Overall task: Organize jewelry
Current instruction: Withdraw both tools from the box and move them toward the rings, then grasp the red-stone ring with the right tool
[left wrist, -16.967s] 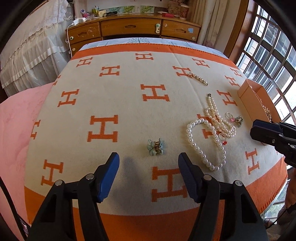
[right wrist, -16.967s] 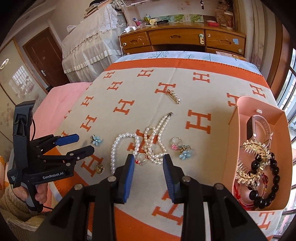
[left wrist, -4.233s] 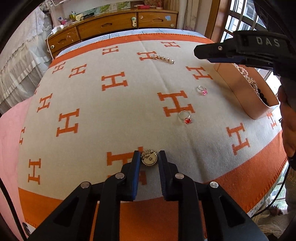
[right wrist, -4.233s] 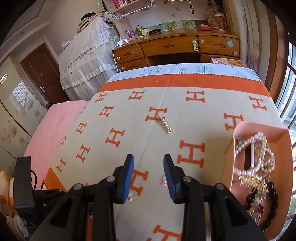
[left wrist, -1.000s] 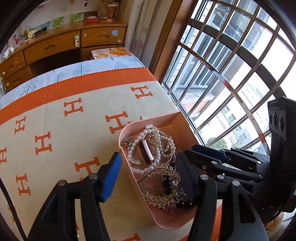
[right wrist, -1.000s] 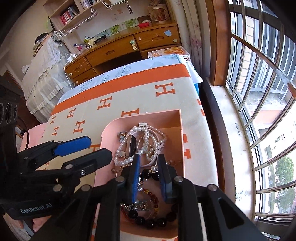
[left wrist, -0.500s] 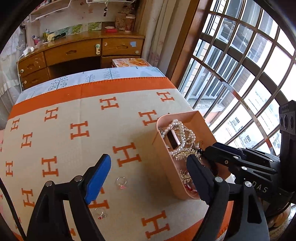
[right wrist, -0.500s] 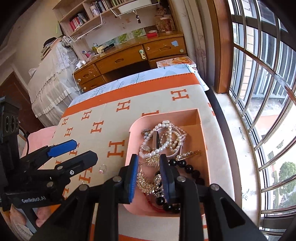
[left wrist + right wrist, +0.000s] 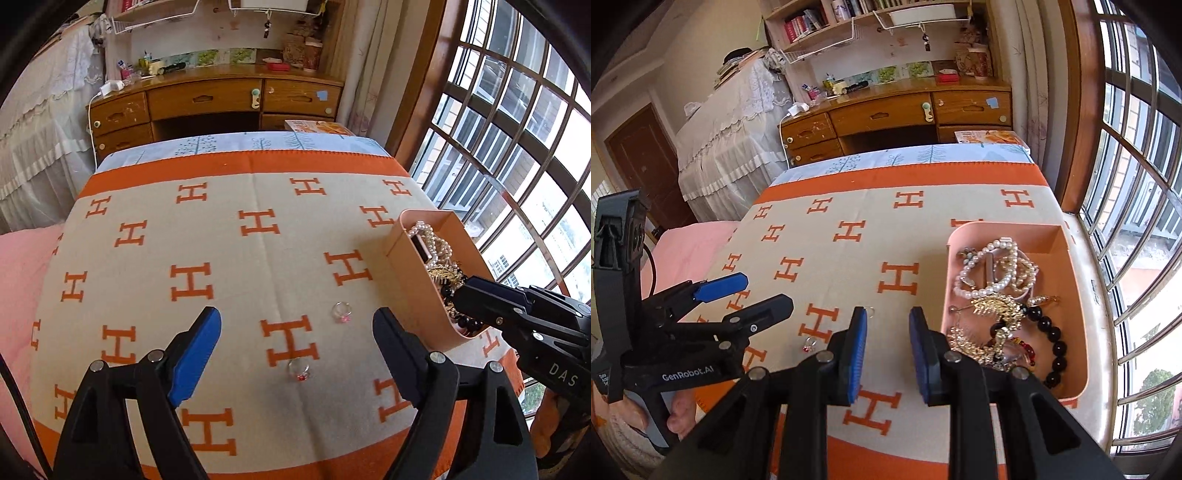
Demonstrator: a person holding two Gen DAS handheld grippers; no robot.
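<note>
A pink box (image 9: 402, 254) stands at the blanket's right side, holding pearl strands (image 9: 993, 269), gold pieces and a black bead bracelet (image 9: 1052, 343). A ring with a pink stone (image 9: 341, 312) and a ring with a red stone (image 9: 299, 369) lie on the blanket (image 9: 221, 258). My left gripper (image 9: 295, 339) is open and empty, above the rings. My right gripper (image 9: 888, 339) is open and empty, left of the box (image 9: 1067, 258); it shows in the left wrist view (image 9: 517, 310). The left gripper (image 9: 746, 291) shows in the right wrist view, with the red ring (image 9: 809, 344) and pink ring (image 9: 870, 312).
The cream and orange H-pattern blanket covers a bed. A wooden desk with drawers (image 9: 221, 99) stands beyond the far edge. A barred window (image 9: 517, 147) runs along the right. A pink cover (image 9: 18, 277) lies at the left.
My left gripper has pulled back from the box to above the two rings. My right gripper has moved left off the box and opened a little wider.
</note>
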